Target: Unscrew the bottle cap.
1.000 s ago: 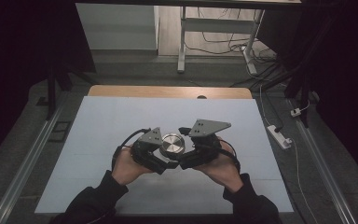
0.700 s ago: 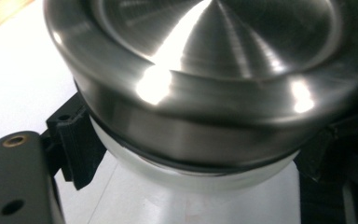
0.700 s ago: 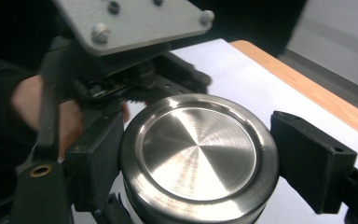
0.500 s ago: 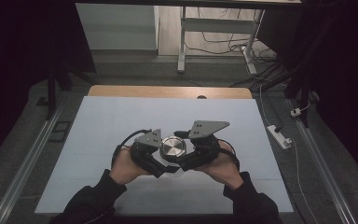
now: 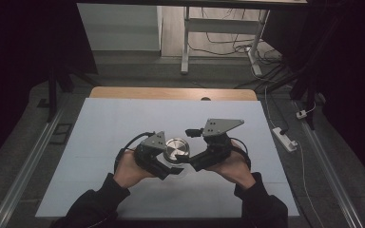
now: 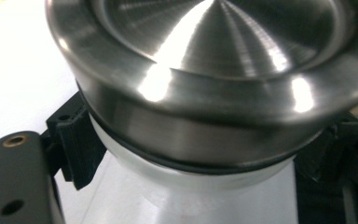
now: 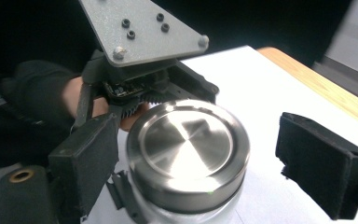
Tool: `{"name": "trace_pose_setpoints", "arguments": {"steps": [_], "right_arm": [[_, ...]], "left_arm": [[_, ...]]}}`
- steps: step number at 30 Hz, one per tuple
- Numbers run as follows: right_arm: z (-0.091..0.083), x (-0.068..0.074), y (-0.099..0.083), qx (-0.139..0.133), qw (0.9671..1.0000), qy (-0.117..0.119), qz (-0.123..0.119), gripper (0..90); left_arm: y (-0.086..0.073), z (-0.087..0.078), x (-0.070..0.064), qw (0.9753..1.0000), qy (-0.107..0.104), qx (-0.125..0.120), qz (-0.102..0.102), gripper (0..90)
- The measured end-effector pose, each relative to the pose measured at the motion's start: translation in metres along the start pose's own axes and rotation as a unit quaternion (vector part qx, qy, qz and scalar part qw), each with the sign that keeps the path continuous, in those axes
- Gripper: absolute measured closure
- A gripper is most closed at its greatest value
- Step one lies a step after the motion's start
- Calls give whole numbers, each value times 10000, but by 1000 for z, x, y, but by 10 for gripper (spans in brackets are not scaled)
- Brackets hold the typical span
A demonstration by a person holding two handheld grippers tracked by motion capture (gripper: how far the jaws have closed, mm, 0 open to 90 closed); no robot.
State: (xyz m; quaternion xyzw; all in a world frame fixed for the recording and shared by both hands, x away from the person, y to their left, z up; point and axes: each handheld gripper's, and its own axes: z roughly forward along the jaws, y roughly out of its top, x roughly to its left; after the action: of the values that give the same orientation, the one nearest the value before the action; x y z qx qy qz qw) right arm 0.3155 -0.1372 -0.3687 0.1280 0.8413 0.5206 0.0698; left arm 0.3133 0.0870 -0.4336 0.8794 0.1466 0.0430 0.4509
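A jar with a brushed steel lid (image 5: pixel 177 149) and a pale body (image 6: pixel 205 186) is held just above the white table between both hands. My left gripper (image 5: pixel 168 157) is shut on the jar's body right under the lid, its fingers (image 6: pixel 77 144) pressing each side. My right gripper (image 7: pixel 205 161) comes in from the right at lid (image 7: pixel 186 144) height and is open. One of its pads (image 7: pixel 88 158) is close to the lid's rim, while the other stands well clear of it. The left gripper's grey plate (image 7: pixel 135 32) faces it across the jar.
The white table top (image 5: pixel 123 123) has a wooden strip (image 5: pixel 171 93) along its far edge. A power strip (image 5: pixel 285 137) and cables lie on the floor to the right. Metal rails run along both sides of the table.
The right gripper has shifted slightly to the right. The jar and the left gripper have stayed almost where they were.
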Motion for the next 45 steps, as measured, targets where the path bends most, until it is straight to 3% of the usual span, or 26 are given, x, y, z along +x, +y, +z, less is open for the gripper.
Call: {"name": "trace_pose_setpoints", "arguments": {"steps": [2,4,6,7,10,12,13,14,16,17,18,19,20,21,24,25,26,27,29,30,34,35,37,41,44,45], "right_arm": [[2,2,0,29,9999,-120,65,129],[13,11,0,144,9986,-485,155,130],[17,15,0,173,9979,-599,154,131],[24,20,0,235,9960,-846,154,140],[30,26,-1,336,9925,-1179,32,194],[30,27,-1,326,9926,-1170,-13,195],[27,27,0,358,9937,-1052,-108,196],[27,27,0,358,9937,-1052,-108,196],[21,23,1,307,9977,-545,-271,196],[21,23,1,307,9977,-545,-271,196],[15,18,0,212,9990,-82,-390,196],[12,15,0,155,9988,184,-438,196],[12,15,0,155,9988,184,-438,196],[7,7,-3,37,9967,689,-432,195],[4,1,-5,30,9954,883,-370,183],[3,0,-5,69,9963,805,-284,155],[1,0,-2,107,9989,431,-128,135],[0,2,0,124,9997,210,-45,134],[1,7,3,167,9994,-289,63,131],[1,7,3,167,9994,-289,63,131],[14,24,6,210,9957,-863,276,131],[14,24,6,210,9957,-863,276,131],[24,31,5,363,9912,-1232,328,147],[25,33,4,327,9902,-1343,186,194],[21,32,6,275,9930,-1147,9,195],[18,31,7,241,9948,-965,-237,195]], "left_arm": [[-1,0,2,9998,168,-3,-134,159],[-1,1,1,9993,286,-11,-246,159],[0,2,0,9990,400,65,-214,159],[0,3,0,9988,437,90,-210,159],[1,3,-2,9988,437,116,-166,159],[1,2,-2,9992,358,103,-131,159],[1,1,-2,9998,180,80,-43,159],[1,1,-2,9998,180,80,-43,159],[0,-1,-1,9999,-134,-51,57,159],[1,-2,-2,9995,-282,-108,101,159],[1,-3,-3,9989,-400,-151,174,159],[2,-3,-6,9973,-626,-202,325,159],[2,-3,-6,9973,-626,-202,325,159],[3,-3,-7,9966,-691,-206,403,159],[6,-1,-10,9975,-601,-147,346,159],[6,-1,-9,9982,-506,-130,305,159],[6,-2,-7,9988,-419,-133,208,159],[4,-4,-4,9998,-146,-72,84,159],[3,-4,-2,10000,-41,-70,-15,159],[3,-4,-1,9999,57,-73,-93,159],[2,-4,-1,9986,417,-33,-320,159],[2,-4,-1,9986,417,-33,-320,159],[3,-4,-1,9987,423,-20,-298,159],[4,-5,-3,9991,315,-85,-262,159],[3,-7,-3,9993,119,-266,-217,159],[3,-8,-2,9995,37,-285,-162,159]]}}
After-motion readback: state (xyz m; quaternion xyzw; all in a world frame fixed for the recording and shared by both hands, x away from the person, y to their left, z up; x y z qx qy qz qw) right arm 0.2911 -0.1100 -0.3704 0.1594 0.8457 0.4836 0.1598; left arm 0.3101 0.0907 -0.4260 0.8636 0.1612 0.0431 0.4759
